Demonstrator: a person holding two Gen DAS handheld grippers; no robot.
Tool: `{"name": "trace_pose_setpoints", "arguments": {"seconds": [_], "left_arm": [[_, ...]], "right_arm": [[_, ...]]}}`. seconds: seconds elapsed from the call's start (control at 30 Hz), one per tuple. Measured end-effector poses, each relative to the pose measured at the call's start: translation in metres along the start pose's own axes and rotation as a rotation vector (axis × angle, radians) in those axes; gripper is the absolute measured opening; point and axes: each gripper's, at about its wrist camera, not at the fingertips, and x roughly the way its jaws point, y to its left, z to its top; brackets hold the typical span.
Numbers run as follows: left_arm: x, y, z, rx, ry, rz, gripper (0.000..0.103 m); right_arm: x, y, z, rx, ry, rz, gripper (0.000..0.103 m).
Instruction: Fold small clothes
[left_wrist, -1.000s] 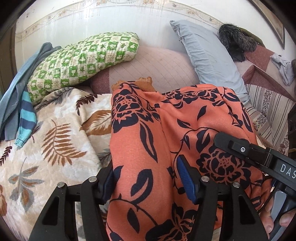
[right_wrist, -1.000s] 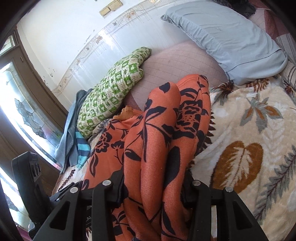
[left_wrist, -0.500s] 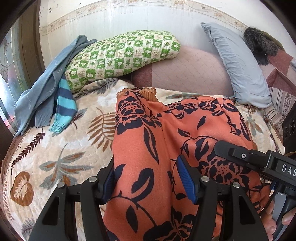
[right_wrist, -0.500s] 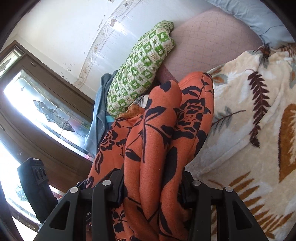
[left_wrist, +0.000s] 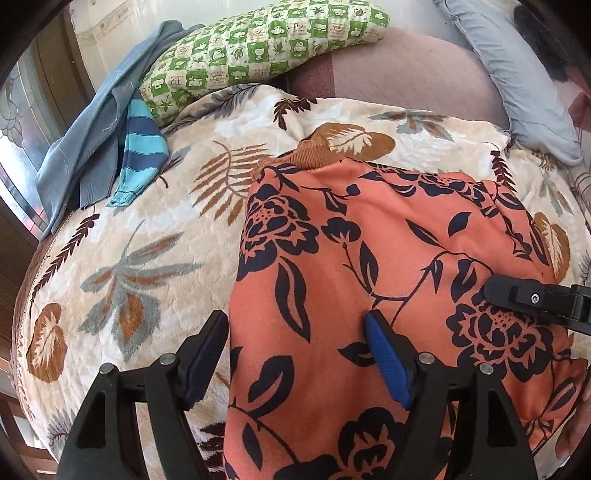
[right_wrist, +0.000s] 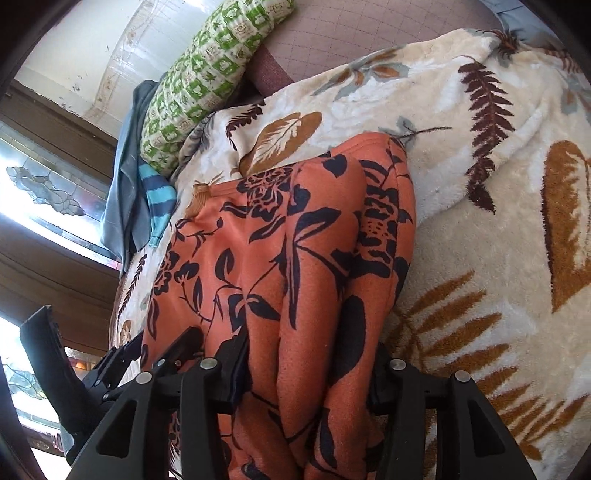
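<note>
Orange floral garment (left_wrist: 369, 266) laid on the leaf-print blanket (left_wrist: 140, 229)
My left gripper (left_wrist: 299, 354) and right gripper (right_wrist: 306, 369) are both opening, jaws loosening, cloth between each pair

The orange floral garment (left_wrist: 369, 266) runs off the bottom edge; its near hem stays unseen.

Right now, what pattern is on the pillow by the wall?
Green-and-cream checks on the pillow, clearest in the left wrist view.
</note>
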Motion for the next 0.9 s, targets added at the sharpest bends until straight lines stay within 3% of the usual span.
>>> {"name": "trace_pose_setpoints", "arguments": {"seconds": [0.17,0.33,0.47,0.53,0.6,0.73,0.8,0.9], "left_arm": [[-0.01,0.015,0.012,-0.023,-0.064,0.031,0.078],[-0.007,0.038,0.025,-0.108,-0.09,0.036,0.079],[0.005,0.042,0.029,-0.115,-0.085,0.057,0.079],[0.011,0.037,0.03,-0.096,-0.076,0.066,0.079],[0.018,0.029,0.031,-0.057,-0.069,0.103,0.081],[0.024,0.019,0.028,0.004,-0.071,0.128,0.084],[0.027,0.018,0.028,0.031,-0.066,0.142,0.088],[0.027,0.024,0.028,0.006,-0.056,0.136,0.091]], "right_arm": [[-0.014,0.003,0.011,-0.021,-0.021,-0.018,0.056],[-0.049,0.009,0.021,-0.067,-0.228,-0.087,0.056],[-0.071,0.02,0.031,-0.114,-0.389,-0.027,0.056],[-0.065,0.031,0.034,-0.161,-0.374,0.02,0.056],[-0.046,0.036,0.037,-0.178,-0.291,0.042,0.055],[0.019,0.006,0.039,-0.098,-0.044,-0.098,0.045],[0.018,-0.006,0.039,-0.054,-0.057,-0.065,0.042],[0.008,-0.001,0.036,-0.061,-0.072,-0.083,0.041]]}}
